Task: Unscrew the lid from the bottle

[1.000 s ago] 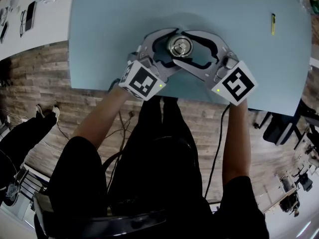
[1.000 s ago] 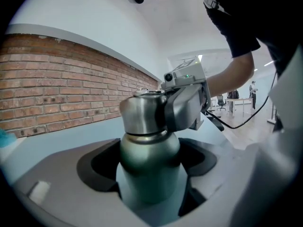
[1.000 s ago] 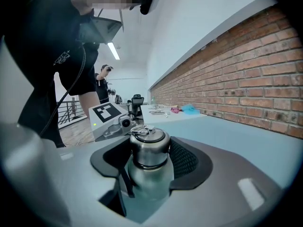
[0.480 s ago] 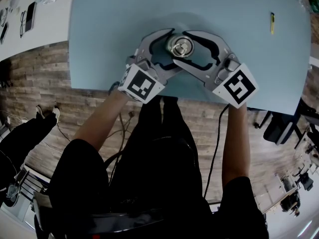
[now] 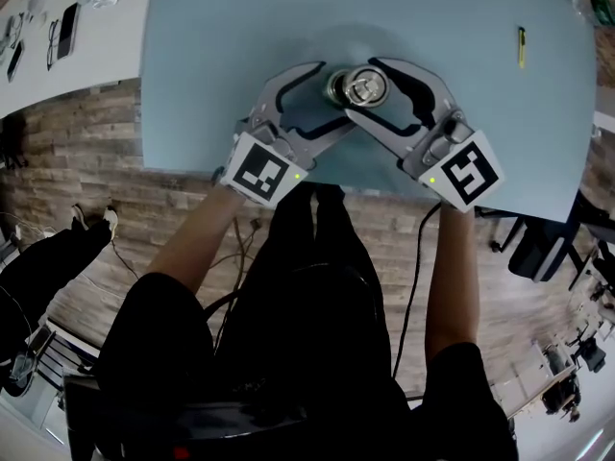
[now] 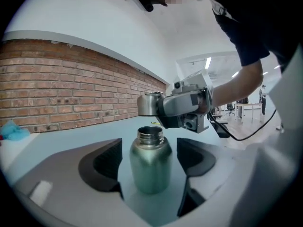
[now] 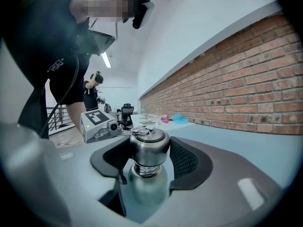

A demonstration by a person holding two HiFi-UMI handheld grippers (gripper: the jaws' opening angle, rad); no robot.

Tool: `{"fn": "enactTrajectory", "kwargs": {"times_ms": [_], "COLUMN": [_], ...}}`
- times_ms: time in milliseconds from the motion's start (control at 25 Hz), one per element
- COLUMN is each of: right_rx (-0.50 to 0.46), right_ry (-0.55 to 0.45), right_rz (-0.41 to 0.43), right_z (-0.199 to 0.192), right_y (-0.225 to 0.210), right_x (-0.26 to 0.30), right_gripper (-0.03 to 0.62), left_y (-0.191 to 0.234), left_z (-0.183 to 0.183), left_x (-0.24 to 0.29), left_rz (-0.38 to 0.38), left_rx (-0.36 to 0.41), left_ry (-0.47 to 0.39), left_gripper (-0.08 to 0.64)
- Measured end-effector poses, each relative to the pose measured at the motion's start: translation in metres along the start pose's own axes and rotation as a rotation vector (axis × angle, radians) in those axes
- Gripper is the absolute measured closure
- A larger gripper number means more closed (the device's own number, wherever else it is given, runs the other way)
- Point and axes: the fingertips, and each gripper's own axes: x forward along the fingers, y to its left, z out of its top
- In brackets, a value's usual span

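Observation:
A steel bottle (image 6: 150,167) stands upright on the light blue table (image 5: 240,27) with its threaded mouth uncovered. My left gripper (image 6: 150,160) has the bottle's body between its pads; its jaws have just been closing, and a thin gap shows on each side. My right gripper (image 7: 149,150) is shut on the steel lid (image 7: 149,145), held just above the bottle (image 7: 149,186) neck. In the head view the lid (image 5: 365,86) hides the bottle, and both grippers, left (image 5: 338,94) and right (image 5: 363,89), meet around it. The lid (image 6: 149,104) hangs just over the mouth in the left gripper view.
A small yellow and black pen-like item (image 5: 521,46) lies far right on the table. A white table (image 5: 62,27) with a phone and small items stands at the left. The blue table's near edge (image 5: 317,182) runs just behind the grippers. A brick wall (image 6: 57,89) stands beyond.
Both grippers have shifted a little farther from the table's near edge and slightly right. The lid has stayed in the right gripper.

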Motion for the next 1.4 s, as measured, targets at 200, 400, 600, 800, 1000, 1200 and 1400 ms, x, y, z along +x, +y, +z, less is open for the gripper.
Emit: {"fn": "enactTrajectory", "kwargs": {"times_ms": [200,400,600,800,1000,1200,1400], "right_rx": [0.024,0.031,0.041,0.05,0.051,0.05,0.069], "right_ry": [-0.024,-0.027,-0.027,-0.016,0.01,0.055,0.083], "right_rz": [-0.046,-0.076,-0.104,-0.138,-0.161,-0.206,-0.232], "right_z": [0.002,-0.002,-0.007,-0.014,-0.024,-0.038,-0.056], "right_y": [-0.003,-0.004,-0.004,-0.006,-0.007,-0.013,-0.018], "right_x": [-0.013,-0.02,-0.028,-0.039,-0.048,-0.059,-0.067], "right_gripper": [0.331,0.331,0.331,0.331,0.331,0.331,0.331], "left_y": [-0.002,-0.004,-0.009,-0.014,-0.018,-0.027,-0.037], "left_z": [0.007,0.015,0.025,0.035,0.041,0.042,0.04], "left_x": [-0.012,-0.021,-0.024,-0.025,-0.02,-0.013,-0.007], "left_rz": [0.018,0.034,0.041,0.046,0.036,0.013,-0.019], "left_rx": [-0.004,-0.015,-0.012,-0.02,-0.016,-0.02,-0.026], "left_ry": [-0.007,-0.015,-0.023,-0.03,-0.035,-0.033,-0.028], "left_gripper": [0.243,0.305,0.373,0.433,0.488,0.515,0.529]}}
